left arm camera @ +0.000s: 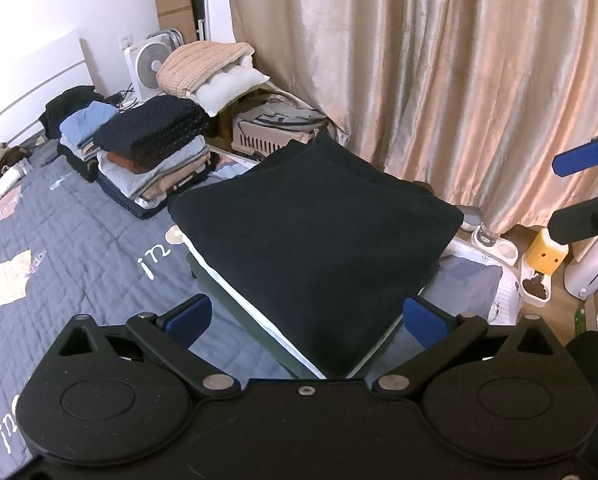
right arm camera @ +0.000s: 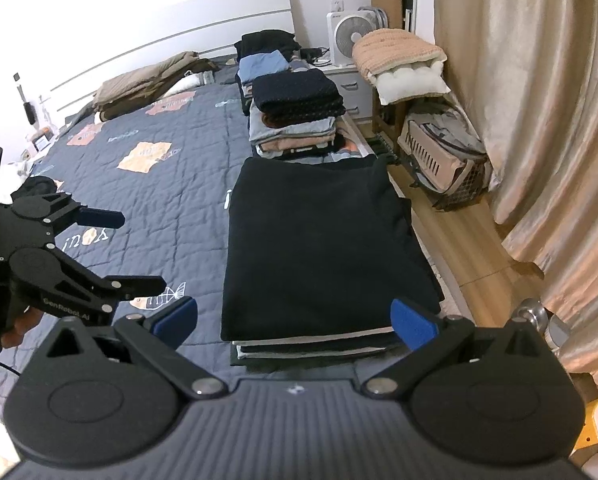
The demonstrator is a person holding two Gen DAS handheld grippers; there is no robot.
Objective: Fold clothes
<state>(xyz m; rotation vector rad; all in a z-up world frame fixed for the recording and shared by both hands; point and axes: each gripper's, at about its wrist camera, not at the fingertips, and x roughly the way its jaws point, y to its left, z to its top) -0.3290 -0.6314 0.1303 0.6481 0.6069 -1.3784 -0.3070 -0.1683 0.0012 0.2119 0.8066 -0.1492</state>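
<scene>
A folded black garment is lying on a small stack at the right edge of a bed, near taller folded piles. The left gripper, marked "GenRobot.AI", is hovering over open quilt printed "you", fingers wide and empty. The right gripper is hovering before the stack, fingers wide, holding nothing.

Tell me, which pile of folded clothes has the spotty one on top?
The middle pile on the grey quilted bed, topped by a dark navy dotted knit. The nearest pile has a plain black top; the far one shows blue.
</scene>
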